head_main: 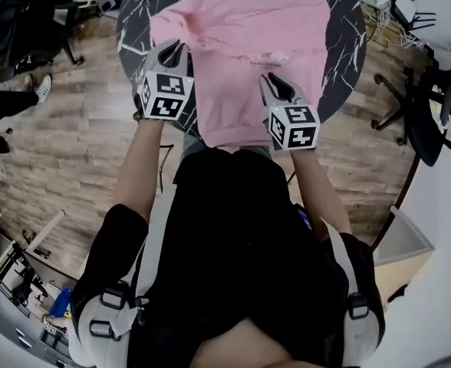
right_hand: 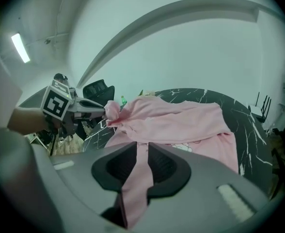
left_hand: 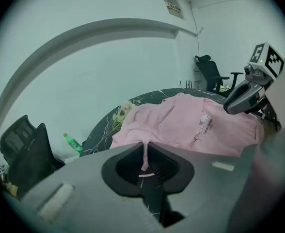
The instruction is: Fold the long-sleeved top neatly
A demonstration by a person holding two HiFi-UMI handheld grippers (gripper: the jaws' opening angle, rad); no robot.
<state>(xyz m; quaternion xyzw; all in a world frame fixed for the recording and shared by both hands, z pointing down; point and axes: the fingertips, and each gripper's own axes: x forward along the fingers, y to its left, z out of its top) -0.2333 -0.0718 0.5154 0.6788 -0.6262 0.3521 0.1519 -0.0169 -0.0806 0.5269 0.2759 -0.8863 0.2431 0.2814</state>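
Top [head_main: 241, 29], pink, on black table [head_main: 133, 21]; left gripper [head_main: 176, 50] pinches a thin fold, right gripper [head_main: 268, 81] a wider one.

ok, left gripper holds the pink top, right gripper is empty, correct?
No: the right gripper is shut on the top too; the right gripper view shows pink cloth pinched between its jaws. The left gripper does hold it.

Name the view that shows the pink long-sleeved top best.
Head view: the pink long-sleeved top lies spread over the dark marbled round table, seen from above. Each gripper view shows it obliquely, a fold pinched in its own jaws.
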